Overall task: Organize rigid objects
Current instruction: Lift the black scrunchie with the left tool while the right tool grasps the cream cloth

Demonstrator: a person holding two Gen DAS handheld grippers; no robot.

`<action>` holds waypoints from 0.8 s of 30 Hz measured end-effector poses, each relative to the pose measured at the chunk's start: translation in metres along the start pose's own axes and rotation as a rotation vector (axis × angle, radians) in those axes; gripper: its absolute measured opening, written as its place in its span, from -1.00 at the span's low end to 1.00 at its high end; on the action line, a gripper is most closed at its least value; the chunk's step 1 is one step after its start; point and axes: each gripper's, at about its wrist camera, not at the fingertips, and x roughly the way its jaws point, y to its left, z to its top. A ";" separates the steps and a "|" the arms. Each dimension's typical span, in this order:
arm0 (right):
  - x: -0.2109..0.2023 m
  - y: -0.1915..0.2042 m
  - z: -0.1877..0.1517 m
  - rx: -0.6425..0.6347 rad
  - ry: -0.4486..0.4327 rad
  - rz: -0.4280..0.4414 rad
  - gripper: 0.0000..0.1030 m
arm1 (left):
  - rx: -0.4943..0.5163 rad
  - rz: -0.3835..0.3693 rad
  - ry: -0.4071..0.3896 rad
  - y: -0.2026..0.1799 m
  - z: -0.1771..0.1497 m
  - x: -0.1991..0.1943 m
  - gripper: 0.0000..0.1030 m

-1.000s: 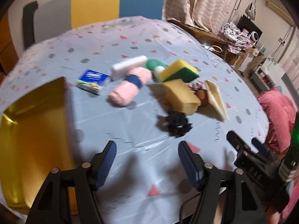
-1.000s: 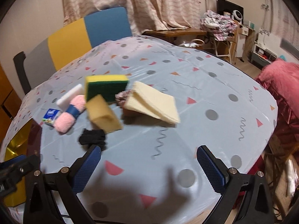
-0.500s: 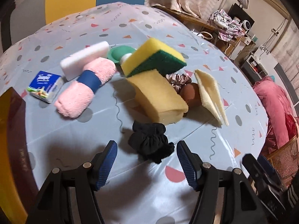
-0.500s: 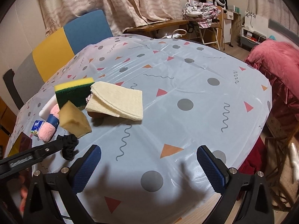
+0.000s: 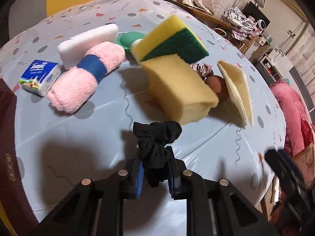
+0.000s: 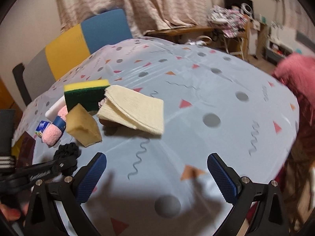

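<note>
A black scrunchie (image 5: 155, 137) sits between the blue pads of my left gripper (image 5: 155, 157), whose jaws are closing and press on it from both sides just above the tablecloth. The right wrist view shows the same scrunchie (image 6: 67, 153) at the tip of the left gripper (image 6: 59, 165). My right gripper (image 6: 156, 159) hangs open over bare cloth near the table's front, with nothing between its fingers. Behind the scrunchie lie a yellow sponge (image 5: 181, 90), a green-and-yellow scouring sponge (image 5: 173, 39), a folded cream cloth (image 5: 236, 90) and a brown round object (image 5: 215, 84).
A pink rolled towel (image 5: 82, 78), a tissue pack (image 5: 39, 76), a white foam block (image 5: 86, 39) and a green dish (image 5: 130, 38) lie at the left back. A dark red box wall (image 5: 7, 137) stands at the left edge. A chair (image 6: 88, 37) is behind the table.
My left gripper came down and forward onto the black scrunchie and its jaws closed on it. The right gripper shifted slightly and stayed open.
</note>
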 end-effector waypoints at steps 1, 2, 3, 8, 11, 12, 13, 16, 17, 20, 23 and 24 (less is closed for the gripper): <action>0.005 0.005 0.003 -0.033 -0.006 0.002 1.00 | 0.001 -0.004 0.002 0.002 -0.003 -0.002 -0.66; 0.009 0.009 0.005 -0.054 -0.011 0.004 1.00 | 0.000 -0.006 0.001 0.004 -0.007 -0.005 -0.67; 0.014 0.014 0.008 -0.086 -0.017 0.006 1.00 | -0.004 -0.005 0.000 0.007 -0.010 -0.008 -0.67; 0.043 0.032 0.020 -0.223 -0.006 -0.028 1.00 | -0.037 -0.019 -0.007 0.020 -0.027 -0.025 -0.69; 0.060 0.040 0.024 -0.301 0.002 -0.070 0.96 | -0.039 -0.020 -0.022 0.026 -0.036 -0.037 -0.70; 0.065 0.042 0.025 -0.316 0.007 -0.081 0.90 | -0.036 -0.016 -0.030 0.028 -0.039 -0.042 -0.70; 0.069 0.044 0.026 -0.326 0.014 -0.089 0.87 | -0.034 -0.014 -0.035 0.028 -0.041 -0.046 -0.70; 0.076 0.046 0.028 -0.334 0.008 -0.101 0.71 | -0.037 -0.016 -0.056 0.030 -0.044 -0.057 -0.70; 0.077 0.048 0.028 -0.339 0.000 -0.103 0.66 | -0.040 -0.021 -0.064 0.032 -0.045 -0.062 -0.70; 0.082 0.050 0.030 -0.349 0.003 -0.102 0.10 | -0.046 -0.026 -0.085 0.036 -0.047 -0.075 -0.70; 0.082 0.048 0.032 -0.330 0.010 -0.069 -0.23 | -0.052 -0.030 -0.110 0.040 -0.047 -0.088 -0.70; 0.080 0.047 0.032 -0.322 0.002 -0.059 -0.31 | -0.055 -0.030 -0.119 0.042 -0.048 -0.093 -0.70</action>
